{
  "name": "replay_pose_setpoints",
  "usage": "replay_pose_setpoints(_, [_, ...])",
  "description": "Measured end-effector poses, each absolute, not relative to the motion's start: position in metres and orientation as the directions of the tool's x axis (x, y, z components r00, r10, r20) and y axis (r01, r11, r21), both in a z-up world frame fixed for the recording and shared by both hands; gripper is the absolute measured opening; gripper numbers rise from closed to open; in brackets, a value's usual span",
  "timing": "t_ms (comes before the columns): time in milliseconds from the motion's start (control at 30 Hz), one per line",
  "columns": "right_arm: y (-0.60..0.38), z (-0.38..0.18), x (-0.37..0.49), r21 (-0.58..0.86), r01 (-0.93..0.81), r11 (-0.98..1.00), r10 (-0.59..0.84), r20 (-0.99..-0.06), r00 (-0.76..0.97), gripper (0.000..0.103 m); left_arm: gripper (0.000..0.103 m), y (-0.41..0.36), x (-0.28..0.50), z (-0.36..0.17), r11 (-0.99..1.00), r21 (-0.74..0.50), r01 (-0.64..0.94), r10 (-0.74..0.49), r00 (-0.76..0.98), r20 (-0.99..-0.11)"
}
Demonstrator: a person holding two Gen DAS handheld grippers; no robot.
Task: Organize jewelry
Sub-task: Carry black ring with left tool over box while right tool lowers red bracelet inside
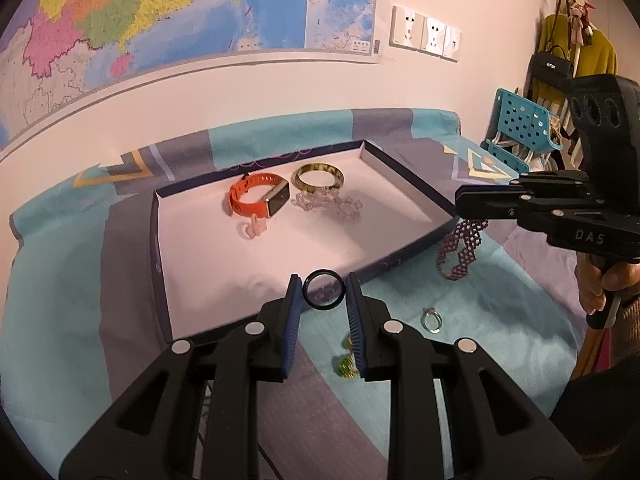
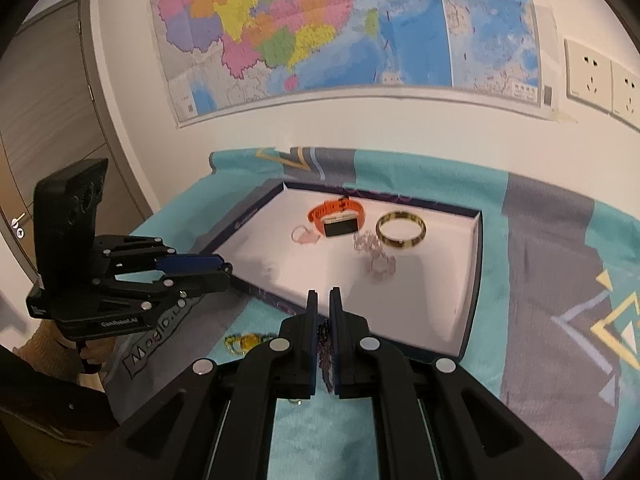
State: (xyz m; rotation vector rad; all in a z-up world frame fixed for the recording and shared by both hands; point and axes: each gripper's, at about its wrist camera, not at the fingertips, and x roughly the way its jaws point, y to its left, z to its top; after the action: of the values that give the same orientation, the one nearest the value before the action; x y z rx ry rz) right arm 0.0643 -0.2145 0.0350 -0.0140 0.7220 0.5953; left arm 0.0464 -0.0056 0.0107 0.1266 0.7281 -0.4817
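**Both grippers loaded at the near edge of the box**

The left gripper [image 1: 323, 294] is level above the near rim of the shallow white-lined box [image 1: 168, 300]; its ribbed blue pads [image 1: 291, 328] are closed partway on a thin black ring [image 1: 323, 291], held upright. The right gripper [image 2: 323, 300], at the right of the box, is nearly closed on a purple beaded mesh bracelet [image 1: 460, 246], which hangs below the fingers.

Inside the box, at the far side: an orange rubber-strap watch [image 1: 258, 199], a glossy gold bangle [image 1: 319, 176], a clear bead strand [image 1: 332, 203] and a small pink ring [image 1: 253, 231]. On the teal-and-grey cloth [image 1: 500, 320], near: a silver ring [image 1: 432, 319] and a green-gold piece [image 1: 347, 364].
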Motion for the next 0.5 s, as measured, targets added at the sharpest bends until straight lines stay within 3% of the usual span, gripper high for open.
replay_pose_setpoints(500, [-0.202, 0.054, 0.099, 0.168, -0.52, 0.838, 0.509, -0.588, 0.629, 0.004, 0.023, -0.01, 0.075, 0.012, 0.888, -0.046, 0.457, -0.366, 0.646, -0.67])
